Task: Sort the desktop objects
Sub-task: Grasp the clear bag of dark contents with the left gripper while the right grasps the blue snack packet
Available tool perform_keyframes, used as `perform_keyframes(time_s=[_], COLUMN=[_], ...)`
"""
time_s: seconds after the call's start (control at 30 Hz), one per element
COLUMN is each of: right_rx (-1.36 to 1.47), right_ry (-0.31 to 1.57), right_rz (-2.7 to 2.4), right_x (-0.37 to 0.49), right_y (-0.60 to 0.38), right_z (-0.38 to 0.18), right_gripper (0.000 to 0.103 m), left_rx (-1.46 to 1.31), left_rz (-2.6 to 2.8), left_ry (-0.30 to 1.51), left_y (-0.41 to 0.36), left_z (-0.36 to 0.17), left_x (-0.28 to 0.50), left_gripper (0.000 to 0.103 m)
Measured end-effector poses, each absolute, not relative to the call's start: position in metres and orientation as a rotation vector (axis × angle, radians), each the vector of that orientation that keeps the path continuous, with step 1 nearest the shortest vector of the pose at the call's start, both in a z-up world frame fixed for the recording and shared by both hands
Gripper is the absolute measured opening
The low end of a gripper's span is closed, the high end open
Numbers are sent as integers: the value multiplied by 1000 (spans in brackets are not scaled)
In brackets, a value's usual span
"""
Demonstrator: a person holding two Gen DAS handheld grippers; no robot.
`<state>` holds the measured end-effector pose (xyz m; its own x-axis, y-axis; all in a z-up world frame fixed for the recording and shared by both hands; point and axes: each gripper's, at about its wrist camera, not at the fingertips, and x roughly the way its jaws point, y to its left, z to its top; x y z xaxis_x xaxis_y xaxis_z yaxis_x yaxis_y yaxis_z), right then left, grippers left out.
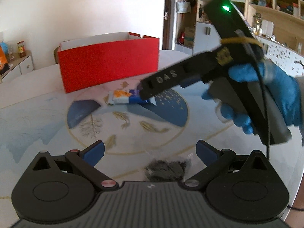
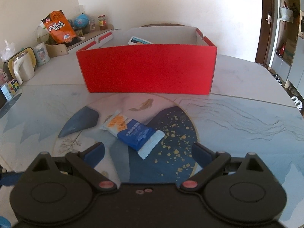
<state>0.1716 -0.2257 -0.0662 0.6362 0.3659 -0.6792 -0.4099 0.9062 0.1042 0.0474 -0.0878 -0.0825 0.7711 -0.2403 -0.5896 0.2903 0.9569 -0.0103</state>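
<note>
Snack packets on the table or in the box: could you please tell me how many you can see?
2. One blue-and-white snack packet lies on the table before the red box; another packet peeks above its wall. More may be hidden inside.

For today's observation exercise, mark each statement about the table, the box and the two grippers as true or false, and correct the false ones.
1. The snack packet lies on the table in front of the red box. True.
2. The right gripper is shut on the packet. False: its jaws stand wide open, with the packet ahead between them, not gripped.
3. The red box is empty. False: a blue and white item shows inside over the front wall.
4. The left gripper is open and holds nothing. True.
5. A blue-gloved hand holds the right gripper. True.
6. The box's lid is closed. False: its top is open.
</note>
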Motion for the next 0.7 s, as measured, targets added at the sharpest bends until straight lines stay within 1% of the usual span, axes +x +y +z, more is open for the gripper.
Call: perform_keyframes(time_s=[0.3, 0.47, 0.53, 0.7], right_rx=[-85, -98, -115, -131], right_ry=[767, 769, 766, 774], right_rz=[464, 469, 468, 463], right_x=[179, 185, 187, 199], right_y=[-217, -210, -207, -204], right_z=[-75, -80, -83, -89], right_gripper=[99, 99, 99, 98], left_rx=[133, 108, 103, 111], left_rz=[-326, -319, -316, -325], left_ry=[624, 625, 620, 607], left_y=[-100, -98, -96, -92], left_z=[-94, -96, -96, -97], left_x=[35, 33, 33, 33], left_gripper=[103, 102, 92, 89])
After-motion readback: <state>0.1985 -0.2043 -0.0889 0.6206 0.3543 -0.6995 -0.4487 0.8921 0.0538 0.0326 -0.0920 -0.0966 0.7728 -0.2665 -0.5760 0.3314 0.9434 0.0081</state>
